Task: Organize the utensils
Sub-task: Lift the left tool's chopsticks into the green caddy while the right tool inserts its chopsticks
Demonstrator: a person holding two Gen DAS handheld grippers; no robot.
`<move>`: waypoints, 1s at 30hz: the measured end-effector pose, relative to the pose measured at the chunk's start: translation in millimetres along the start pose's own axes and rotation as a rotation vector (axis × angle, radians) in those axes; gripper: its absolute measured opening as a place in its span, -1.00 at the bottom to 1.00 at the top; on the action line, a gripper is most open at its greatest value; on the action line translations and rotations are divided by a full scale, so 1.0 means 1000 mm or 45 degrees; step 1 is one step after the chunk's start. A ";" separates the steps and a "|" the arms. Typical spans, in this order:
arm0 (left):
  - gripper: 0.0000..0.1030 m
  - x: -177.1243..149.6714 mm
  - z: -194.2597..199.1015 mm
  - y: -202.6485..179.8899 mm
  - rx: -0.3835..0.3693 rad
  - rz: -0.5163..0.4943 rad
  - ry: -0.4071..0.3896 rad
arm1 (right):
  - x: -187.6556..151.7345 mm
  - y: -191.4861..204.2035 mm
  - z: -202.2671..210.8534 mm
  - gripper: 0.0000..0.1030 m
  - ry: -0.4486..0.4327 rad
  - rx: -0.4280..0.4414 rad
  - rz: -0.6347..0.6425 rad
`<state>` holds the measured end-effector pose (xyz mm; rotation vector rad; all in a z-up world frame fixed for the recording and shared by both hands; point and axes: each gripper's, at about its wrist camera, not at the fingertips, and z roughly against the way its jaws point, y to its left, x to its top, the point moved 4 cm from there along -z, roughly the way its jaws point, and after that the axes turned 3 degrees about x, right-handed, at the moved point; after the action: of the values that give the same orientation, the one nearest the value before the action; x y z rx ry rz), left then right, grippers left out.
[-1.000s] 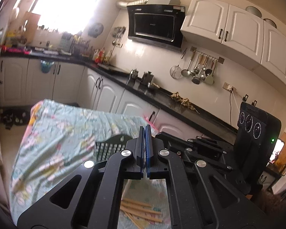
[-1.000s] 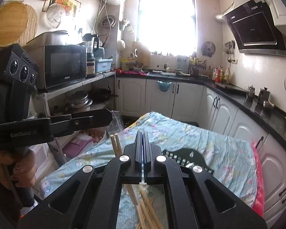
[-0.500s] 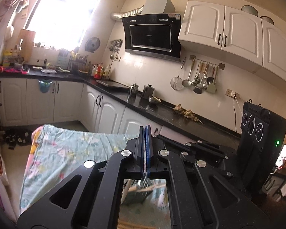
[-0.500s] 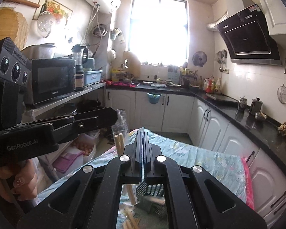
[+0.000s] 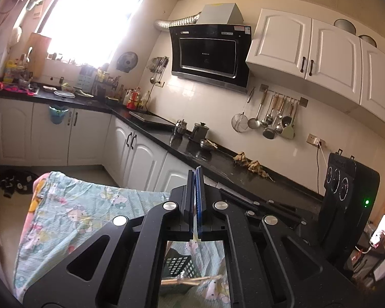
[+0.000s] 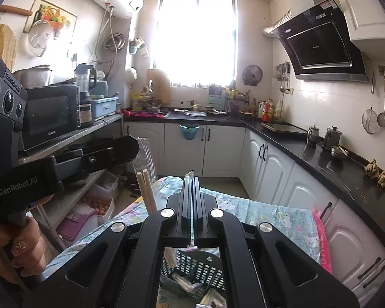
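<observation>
A pair of wooden chopsticks (image 6: 146,190) in a clear plastic wrapper (image 6: 145,151) hangs above a black perforated basket (image 6: 200,264). My right gripper (image 6: 191,179) is shut, with a strip of the clear film pinched between its jaws. In that view my left gripper (image 6: 134,146) comes in from the left, shut, its tip at the wrapper's top edge. In the left wrist view my left gripper (image 5: 195,177) shows a pale sliver between its blue pads. Under it lie the chopsticks (image 5: 190,279) across the basket (image 5: 179,264).
The basket stands on a table under a floral cloth (image 5: 77,218) and holds more wrapped utensils (image 6: 213,297). A black counter (image 6: 333,159) with white cabinets runs along the right. A shelf with a microwave (image 6: 51,118) is at the left, beside a person's hand (image 6: 18,243).
Both grippers have risen, still shut, and the wrapped chopsticks went up with them. The table and basket now sit lower in both views, and the loose chopsticks on the cloth are out of sight.
</observation>
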<state>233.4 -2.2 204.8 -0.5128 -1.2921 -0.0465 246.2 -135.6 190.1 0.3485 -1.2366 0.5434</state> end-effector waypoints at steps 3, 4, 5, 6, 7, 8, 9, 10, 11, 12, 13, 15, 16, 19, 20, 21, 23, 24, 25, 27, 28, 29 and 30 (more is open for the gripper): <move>-1.00 -0.003 -0.006 0.000 0.009 -0.014 0.007 | -0.005 -0.008 -0.003 -0.98 0.013 -0.019 -0.013; -1.00 -0.005 -0.009 0.000 0.019 -0.026 0.010 | -0.007 -0.011 -0.004 -0.98 0.016 -0.024 -0.016; -1.00 -0.006 -0.011 0.000 0.026 -0.036 0.014 | -0.009 -0.014 -0.005 -0.98 0.021 -0.033 -0.020; -1.00 -0.008 -0.013 0.000 0.033 -0.040 0.016 | -0.010 -0.016 -0.006 -0.98 0.025 -0.036 -0.025; -1.00 -0.010 -0.015 0.001 0.037 -0.040 0.022 | -0.012 -0.019 -0.007 -0.98 0.030 -0.040 -0.031; -1.00 -0.011 -0.016 0.003 0.041 -0.039 0.026 | -0.014 -0.022 -0.008 -0.98 0.034 -0.046 -0.033; -1.00 -0.013 -0.018 0.005 0.049 -0.037 0.031 | -0.015 -0.023 -0.008 -0.98 0.038 -0.050 -0.033; -1.00 -0.014 -0.020 0.007 0.054 -0.036 0.034 | -0.017 -0.024 -0.009 -0.98 0.042 -0.054 -0.032; -1.00 -0.015 -0.021 0.009 0.061 -0.033 0.037 | -0.020 -0.026 -0.009 -0.98 0.047 -0.058 -0.034; -1.00 -0.016 -0.023 0.012 0.067 -0.029 0.038 | -0.022 -0.027 -0.010 -0.98 0.051 -0.060 -0.036; -1.00 -0.018 -0.025 0.015 0.072 -0.021 0.042 | -0.023 -0.029 -0.011 -0.98 0.056 -0.060 -0.038; -1.00 -0.020 -0.028 0.020 0.083 -0.011 0.047 | -0.027 -0.030 -0.012 -0.98 0.065 -0.068 -0.033; -1.00 -0.022 -0.029 0.023 0.088 -0.007 0.051 | -0.029 -0.030 -0.013 -0.98 0.067 -0.076 -0.027; -1.00 -0.027 -0.033 0.029 0.097 0.006 0.057 | -0.034 -0.029 -0.016 -0.98 0.082 -0.081 -0.021; -1.00 -0.028 -0.034 0.031 0.101 0.008 0.057 | -0.036 -0.029 -0.017 -0.98 0.087 -0.085 -0.017; -1.00 -0.029 -0.035 0.032 0.101 0.010 0.058 | -0.038 -0.029 -0.018 -0.98 0.091 -0.087 -0.016; -1.00 -0.031 -0.038 0.035 0.107 0.019 0.063 | -0.042 -0.029 -0.021 -0.98 0.104 -0.088 -0.017; -1.00 -0.033 -0.039 0.038 0.110 0.025 0.066 | -0.043 -0.028 -0.023 -0.98 0.109 -0.089 -0.018; -1.00 -0.035 -0.040 0.039 0.112 0.029 0.069 | -0.045 -0.029 -0.024 -0.98 0.116 -0.089 -0.019; -1.00 -0.039 -0.043 0.043 0.117 0.038 0.078 | -0.050 -0.030 -0.028 -0.98 0.134 -0.089 -0.024; -1.00 -0.040 -0.043 0.043 0.118 0.041 0.080 | -0.052 -0.030 -0.030 -0.98 0.142 -0.089 -0.026; -1.00 -0.043 -0.045 0.044 0.118 0.044 0.084 | -0.053 -0.030 -0.032 -0.98 0.150 -0.088 -0.027; -1.00 -0.044 -0.046 0.046 0.120 0.047 0.087 | -0.056 -0.030 -0.034 -0.97 0.158 -0.088 -0.029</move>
<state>276.3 9.5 140.3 -0.4502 -1.2116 0.0271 277.1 -153.6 127.9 0.2667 -1.1270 0.4942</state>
